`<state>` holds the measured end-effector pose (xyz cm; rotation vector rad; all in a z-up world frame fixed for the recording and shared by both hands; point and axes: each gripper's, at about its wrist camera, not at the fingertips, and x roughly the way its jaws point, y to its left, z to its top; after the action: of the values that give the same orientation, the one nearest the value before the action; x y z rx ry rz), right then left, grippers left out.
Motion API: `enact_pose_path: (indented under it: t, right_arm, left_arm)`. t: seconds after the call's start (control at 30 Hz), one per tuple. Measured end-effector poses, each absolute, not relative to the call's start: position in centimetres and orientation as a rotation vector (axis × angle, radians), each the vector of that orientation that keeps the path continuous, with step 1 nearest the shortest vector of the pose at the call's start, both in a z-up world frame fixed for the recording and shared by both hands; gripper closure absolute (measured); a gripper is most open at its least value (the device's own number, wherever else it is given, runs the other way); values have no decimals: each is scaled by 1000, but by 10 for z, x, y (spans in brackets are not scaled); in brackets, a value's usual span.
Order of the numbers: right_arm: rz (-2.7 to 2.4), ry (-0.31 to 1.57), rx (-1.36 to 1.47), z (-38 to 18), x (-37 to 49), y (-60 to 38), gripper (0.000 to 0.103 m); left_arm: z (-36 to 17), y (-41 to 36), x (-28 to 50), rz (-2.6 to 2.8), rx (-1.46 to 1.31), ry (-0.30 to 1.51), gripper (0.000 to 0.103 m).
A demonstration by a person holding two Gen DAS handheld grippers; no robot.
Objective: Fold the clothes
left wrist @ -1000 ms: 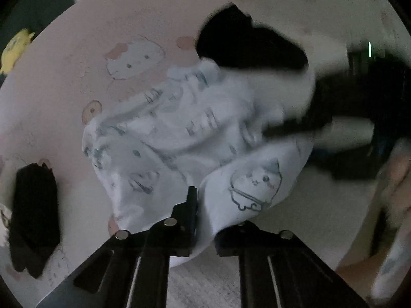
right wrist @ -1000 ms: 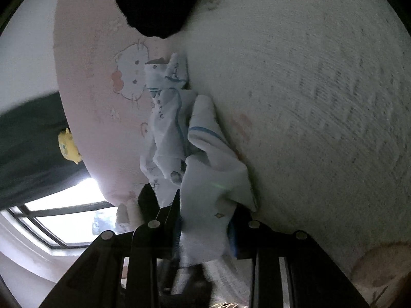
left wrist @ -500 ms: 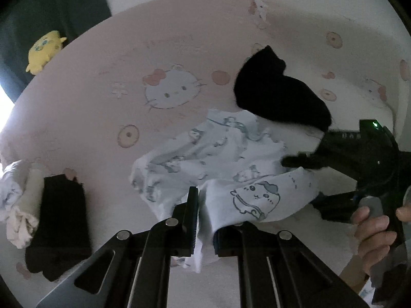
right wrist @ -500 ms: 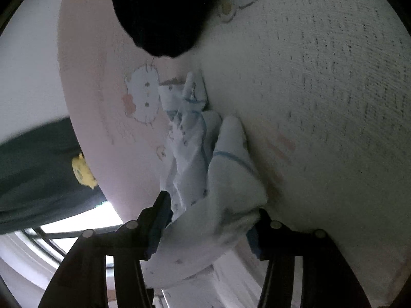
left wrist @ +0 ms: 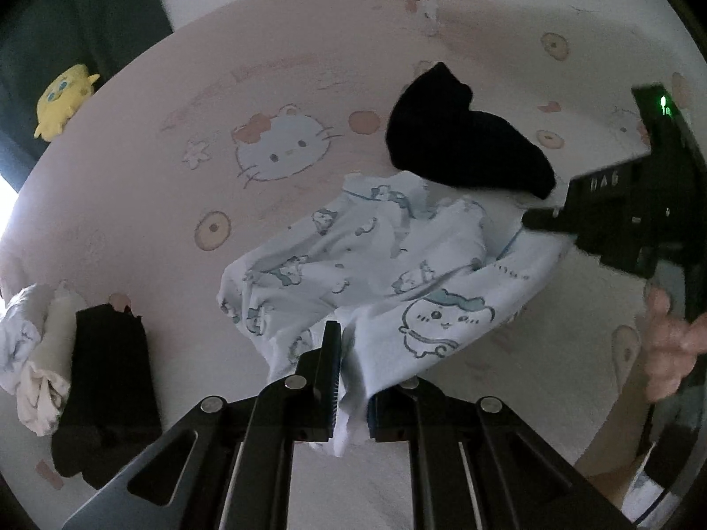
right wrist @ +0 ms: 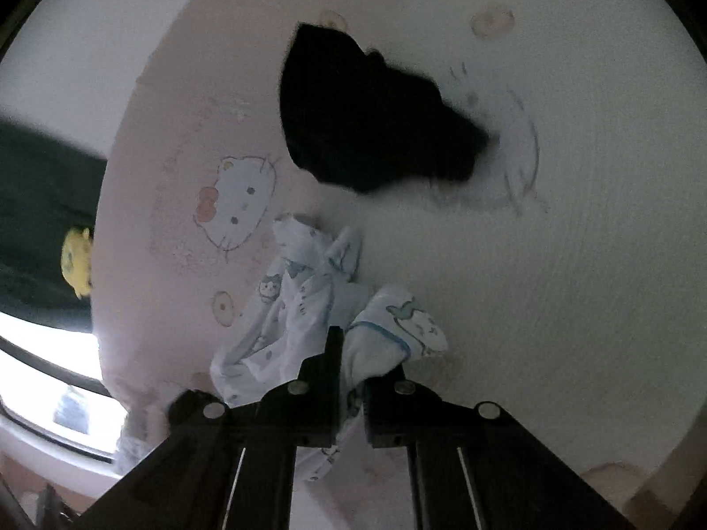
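- Pale blue cartoon-print garment (left wrist: pixel 380 274) bunched up on pink cat-print bedsheet (left wrist: pixel 176 203), near the middle; front edge lifted off the sheet.
- Left gripper (left wrist: pixel 351 380) pinching the garment's near edge, jaws pressed together on cloth, a fold hanging out below the pads.
- Right gripper (right wrist: pixel 351 380) clamped on another edge of the same garment (right wrist: pixel 309 309), blue-trimmed hem (right wrist: pixel 389 327) bulging out beside its right finger.
- Seen from left wrist: right gripper body (left wrist: pixel 636 203) at the garment's far right side, person's hand (left wrist: pixel 671 344) wrapped round its handle, green light lit on top.
- Black crumpled garment (left wrist: pixel 459 145) lying just behind the printed one, touching or slightly overlapping its far edge; same black heap (right wrist: pixel 371 119) above it in right wrist view.
- Folded black item (left wrist: pixel 106 388) flat at the sheet's left, well apart from the held garment.
- White crumpled cloth (left wrist: pixel 31 353) just beside that folded black item, touching its left side.
- Yellow plush toy (left wrist: pixel 62 97) off the sheet's far left edge against dark fabric; also in right view (right wrist: pixel 77 265).
- Bright window (right wrist: pixel 48 380) low left in right wrist view.
- No containers visible.
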<state>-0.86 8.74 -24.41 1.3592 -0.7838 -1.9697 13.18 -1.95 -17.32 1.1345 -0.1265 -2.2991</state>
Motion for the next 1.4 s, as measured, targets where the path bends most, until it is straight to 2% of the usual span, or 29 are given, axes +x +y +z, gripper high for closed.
enact_pose_path:
  t: [0.2, 0.37, 0.67, 0.97, 1.07, 1.1, 1.13, 1.17, 1.2, 1.23, 1.4]
  right_arm:
    - [-2167, -574, 1284, -221, -10, 117, 98]
    - [-2319, -496, 1199, -204, -9, 138, 98]
    - [-2470, -315, 1259, -203, -18, 154, 98]
    - [-2331, -536, 1418, -231, -36, 184, 98]
    - [-2282, -587, 1400, -229, -35, 192, 97]
    - [-2270, -603, 1406, -229, -35, 195, 94]
    - [-2267, -610, 1418, -229, -35, 198, 80]
    - [-2275, -612, 1433, -229, -35, 200, 70]
    - [-2287, -619, 1442, -229, -35, 203, 57]
    - [-2298, -632, 1447, -229, -34, 207, 51]
    - [-2271, -750, 1441, -227, -24, 226, 45]
  left_arm:
    - [-179, -3, 126, -2353, 1179, -147, 95]
    - [-191, 15, 119, -2390, 1239, -188, 95]
    - [-217, 32, 111, -2420, 1341, -196, 94]
    - [-232, 24, 114, -2412, 1379, -169, 91]
    - [-224, 26, 116, -2447, 1386, -116, 83]
    - [-220, 29, 118, -2467, 1378, -111, 74]
    - [-216, 33, 120, -2485, 1363, -119, 66]
    - [-212, 36, 123, -2507, 1342, -117, 45]
    - [-208, 39, 125, -2528, 1320, -113, 27]
    - [-205, 40, 127, -2539, 1298, -97, 24]
    - [-204, 40, 131, -2518, 1279, -48, 24]
